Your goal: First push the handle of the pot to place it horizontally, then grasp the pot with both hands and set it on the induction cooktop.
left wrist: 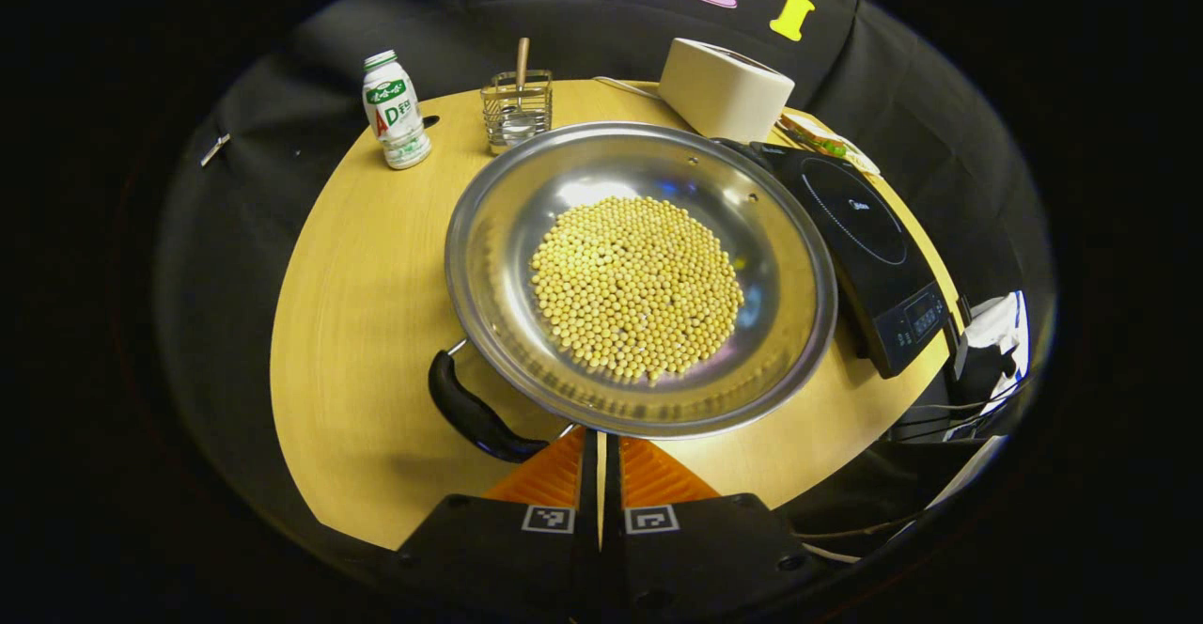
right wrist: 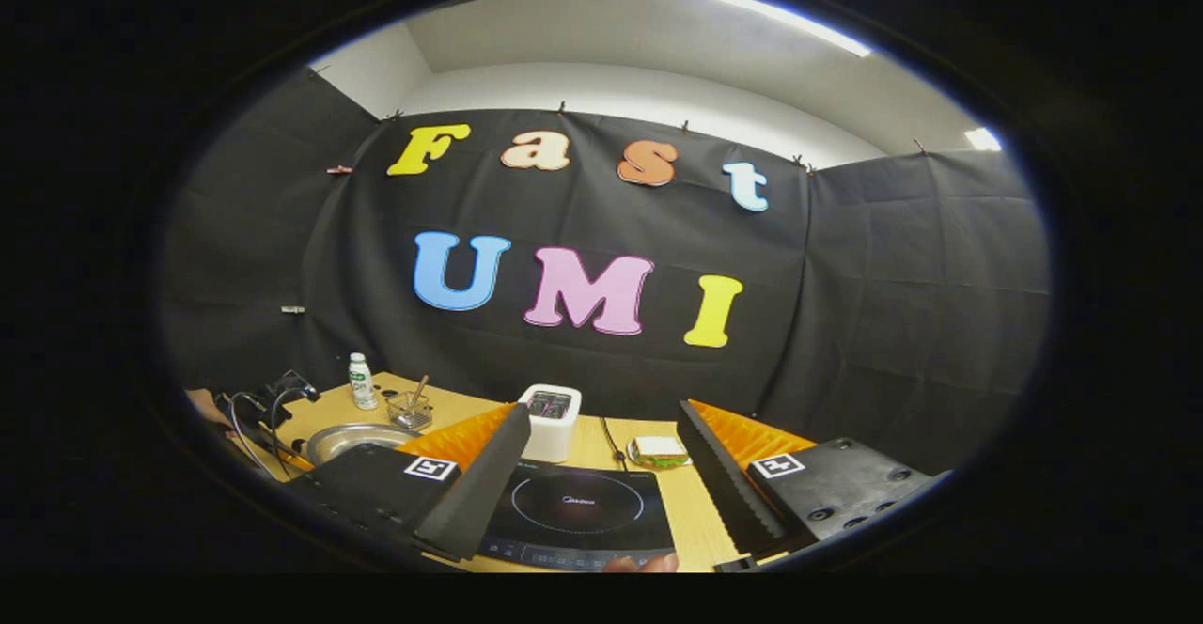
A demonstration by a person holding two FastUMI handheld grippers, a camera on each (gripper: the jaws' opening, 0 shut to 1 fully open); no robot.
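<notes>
Here we log the pot (left wrist: 639,276) sitting on the wooden bench (left wrist: 367,304), a wide shallow steel pan with a layer of soybeans (left wrist: 637,300) spread over its bottom. Its black handle (left wrist: 475,413) points toward the near-left, at a slant, so we judge the handle-pushing step not yet done. The induction cooktop (left wrist: 869,248) lies just beside the pot on its right, glass top bare.

The left gripper (left wrist: 600,474) has its orange fingers together, with just a thin slit between them, tips right at the pot's near rim; we cannot tell whether they touch it. The handle sits just left of the tips. In the right gripper view the right gripper (right wrist: 601,483) is spread wide, holding nothing, raised above the cooktop and aimed mostly at the booth wall.

Other items: a small drink bottle (left wrist: 395,112) and a wire holder (left wrist: 516,112) at the far edge, a white box-shaped appliance (left wrist: 724,88) behind the cooktop, a sandwich on a plate (right wrist: 660,452) beside it.

Risks as we judge them:
- A push landing on the rim instead of the handle would slide the whole pot toward the cooktop edge, not turn it.
- A fast push or a tilted lift would shift or spill the loose beans.
- Uneven two-sided grip on the thin rim could let the pot tip.
</notes>
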